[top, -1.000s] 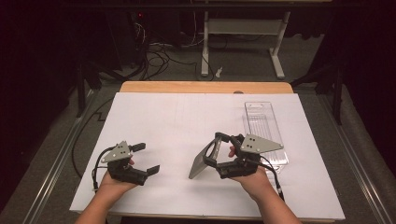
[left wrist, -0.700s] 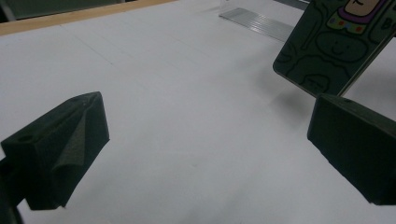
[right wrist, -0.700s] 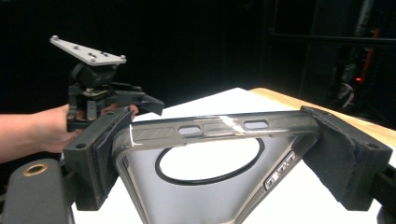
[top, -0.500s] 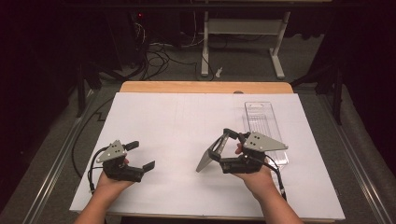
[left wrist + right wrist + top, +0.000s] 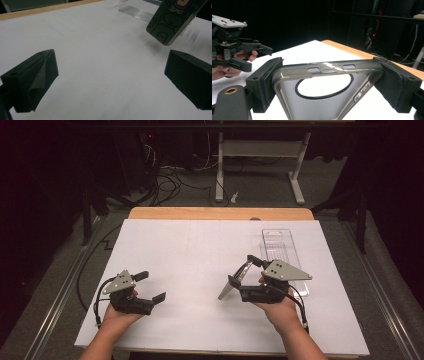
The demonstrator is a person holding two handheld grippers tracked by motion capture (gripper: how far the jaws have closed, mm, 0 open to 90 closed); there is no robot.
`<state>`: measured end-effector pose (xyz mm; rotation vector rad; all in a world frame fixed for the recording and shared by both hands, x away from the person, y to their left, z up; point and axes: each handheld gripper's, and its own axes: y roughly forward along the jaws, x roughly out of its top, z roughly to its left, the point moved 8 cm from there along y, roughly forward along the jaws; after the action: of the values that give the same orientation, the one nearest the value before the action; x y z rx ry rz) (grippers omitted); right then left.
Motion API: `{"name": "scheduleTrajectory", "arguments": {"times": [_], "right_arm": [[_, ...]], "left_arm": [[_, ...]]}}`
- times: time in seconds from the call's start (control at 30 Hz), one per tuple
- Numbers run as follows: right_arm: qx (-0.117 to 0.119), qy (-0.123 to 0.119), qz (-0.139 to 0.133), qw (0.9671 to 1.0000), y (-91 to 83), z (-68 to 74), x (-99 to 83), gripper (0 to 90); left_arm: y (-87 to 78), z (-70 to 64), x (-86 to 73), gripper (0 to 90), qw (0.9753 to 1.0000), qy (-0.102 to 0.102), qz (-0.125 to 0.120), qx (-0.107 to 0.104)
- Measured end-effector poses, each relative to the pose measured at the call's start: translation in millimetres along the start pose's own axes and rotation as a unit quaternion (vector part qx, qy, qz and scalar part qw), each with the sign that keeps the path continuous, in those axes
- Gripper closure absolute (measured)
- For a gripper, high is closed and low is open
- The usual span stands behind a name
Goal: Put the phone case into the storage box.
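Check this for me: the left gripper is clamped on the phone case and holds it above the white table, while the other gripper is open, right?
Not quite. The right gripper is the one clamped on the phone case, with its jaws pressing the case's two edges, as the right gripper view shows. The case is held above the white table, and the left gripper is the open one.

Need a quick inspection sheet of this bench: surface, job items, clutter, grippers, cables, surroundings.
Surface: white sheet on a wooden table.
Job's things: phone case held tilted above the sheet; clear plastic tray lying flat at the right.
Clutter: nothing seen.
Grippers: right gripper shut on the case's edges; left gripper open, empty.
Cables: one trailing from each gripper; loose cables on the floor.
Surroundings: dark room, white stand frame beyond.
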<state>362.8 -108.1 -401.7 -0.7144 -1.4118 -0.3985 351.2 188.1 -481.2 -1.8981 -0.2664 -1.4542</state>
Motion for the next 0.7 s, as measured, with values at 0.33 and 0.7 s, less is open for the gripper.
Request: {"name": "scheduleTrajectory", "arguments": {"times": [0.33,0.7], "right_arm": [[-0.041,-0.004,0.002,0.9991,-6.2,-11.6,0.7,13.9],[-0.079,0.000,-0.006,0.9968,-10.4,-25.2,-2.8,13.9]], "left_arm": [[-0.7,3.9,-1.0,0.2,0.9999,-0.009,0.000,0.010],[-2.9,7.6,-0.3,0.2,0.9996,-0.014,-0.007,0.023]]}}
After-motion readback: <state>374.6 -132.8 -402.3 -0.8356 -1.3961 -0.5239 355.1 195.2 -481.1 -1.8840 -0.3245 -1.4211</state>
